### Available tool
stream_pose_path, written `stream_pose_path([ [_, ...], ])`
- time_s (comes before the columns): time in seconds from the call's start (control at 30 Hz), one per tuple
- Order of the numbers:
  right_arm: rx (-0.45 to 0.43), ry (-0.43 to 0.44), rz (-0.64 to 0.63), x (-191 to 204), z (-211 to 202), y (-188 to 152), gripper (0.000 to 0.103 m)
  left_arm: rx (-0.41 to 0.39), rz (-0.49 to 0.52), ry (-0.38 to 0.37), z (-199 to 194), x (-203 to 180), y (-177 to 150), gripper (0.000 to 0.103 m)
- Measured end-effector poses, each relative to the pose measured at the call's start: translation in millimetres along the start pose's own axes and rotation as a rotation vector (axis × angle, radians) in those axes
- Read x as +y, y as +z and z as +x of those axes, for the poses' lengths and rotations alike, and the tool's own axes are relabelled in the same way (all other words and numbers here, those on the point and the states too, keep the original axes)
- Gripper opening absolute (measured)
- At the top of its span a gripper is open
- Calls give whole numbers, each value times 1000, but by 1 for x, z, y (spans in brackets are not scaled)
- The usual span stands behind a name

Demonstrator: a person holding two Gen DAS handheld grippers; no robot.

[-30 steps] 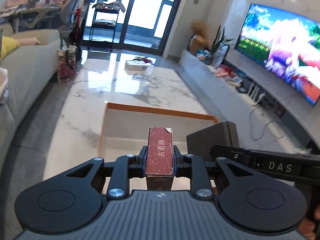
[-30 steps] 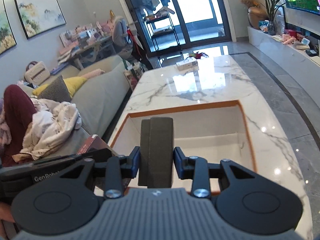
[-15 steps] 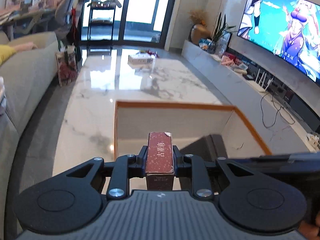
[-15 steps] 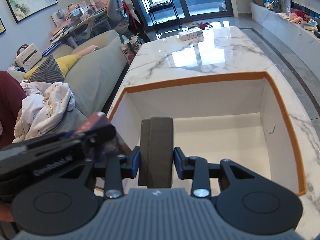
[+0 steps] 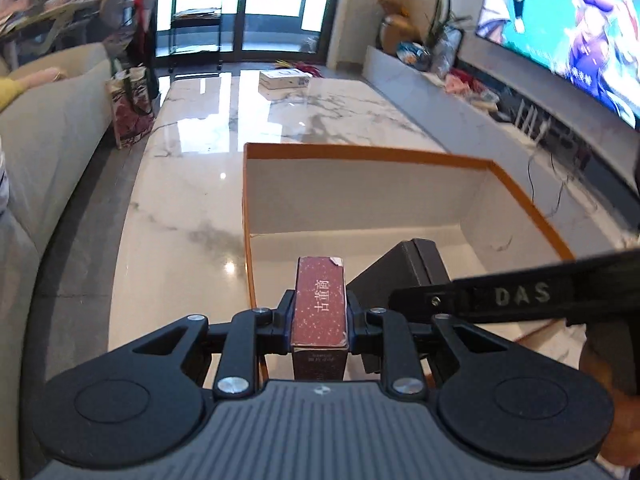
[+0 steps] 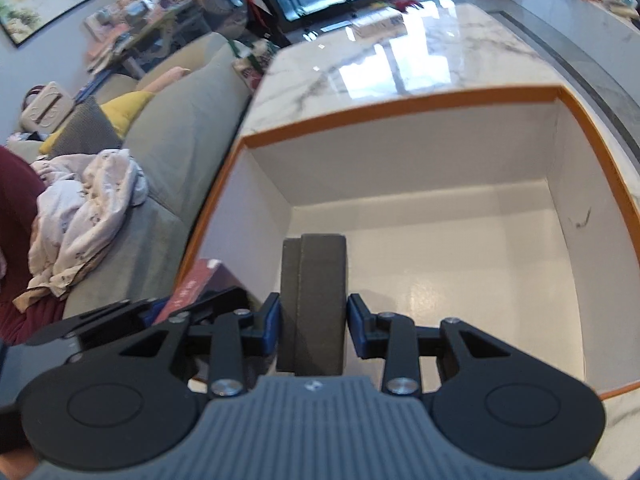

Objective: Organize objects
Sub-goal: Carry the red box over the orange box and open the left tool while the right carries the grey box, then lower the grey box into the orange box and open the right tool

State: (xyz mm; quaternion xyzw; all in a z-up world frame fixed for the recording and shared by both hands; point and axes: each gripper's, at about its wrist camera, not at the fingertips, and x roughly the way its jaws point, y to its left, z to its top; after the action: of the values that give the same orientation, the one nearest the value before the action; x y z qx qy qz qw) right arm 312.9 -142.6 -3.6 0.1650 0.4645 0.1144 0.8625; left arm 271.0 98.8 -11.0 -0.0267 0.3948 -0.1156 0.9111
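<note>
- The left gripper [image 5: 319, 316] is nearest in the left wrist view; its fingers [image 5: 285, 316] are closed on a narrow dark red cardboard box with pale printed characters [image 5: 319, 304], held upright at the near left corner of the open white box with an orange rim [image 5: 360, 152].
- The right gripper [image 6: 313, 320] has its blue-padded fingers [image 6: 271, 322] clamped on a dark grey rectangular box with a matt finish [image 6: 314, 304], held upright over the near part of the white box's floor.
- In the left wrist view the dark grey box [image 5: 404, 270] sits just right of the red box, and the right gripper's black arm marked "DAS" [image 5: 520, 294] crosses the white box's near right side.
- In the right wrist view the red box [image 6: 192, 288] shows at the white box's near left wall, partly hidden behind the left gripper's frame.
- The white box stands on a white marble tabletop with grey veins [image 5: 192, 184].
- Beyond the white box, a small flat white carton [image 5: 285, 79] lies at the tabletop's far end.
- Left of the white box runs a grey-green sofa [image 6: 180, 128] with crumpled pale fabric [image 6: 84, 208].
- To the white box's right, a wall-mounted television showing a bright cartoon [image 5: 568, 32].
</note>
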Motion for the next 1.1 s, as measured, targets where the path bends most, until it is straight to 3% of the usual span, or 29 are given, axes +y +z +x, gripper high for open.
stream_pose_path([
  [0.17,71,66,88,-13,10,-4,37,23,25,-24,-2,-2,-2,27],
  [0.37,91,41,58,-4,16,-6,37,24,-4,-78,-4,6,-1,29],
  [0.47,105,22,44,0,21,-6,37,-31,-48,-102,-19,15,1,39],
  [0.57,118,4,25,5,25,-7,37,-81,-93,-104,-35,30,7,40],
  [0.67,134,-28,1,13,32,-9,37,-25,-190,-108,-27,50,5,40],
  [0.8,156,-33,2,19,42,-9,37,55,-323,-190,-11,69,-1,41],
  [1.1,192,-11,5,35,48,-8,38,65,-373,-190,-8,77,-4,38],
])
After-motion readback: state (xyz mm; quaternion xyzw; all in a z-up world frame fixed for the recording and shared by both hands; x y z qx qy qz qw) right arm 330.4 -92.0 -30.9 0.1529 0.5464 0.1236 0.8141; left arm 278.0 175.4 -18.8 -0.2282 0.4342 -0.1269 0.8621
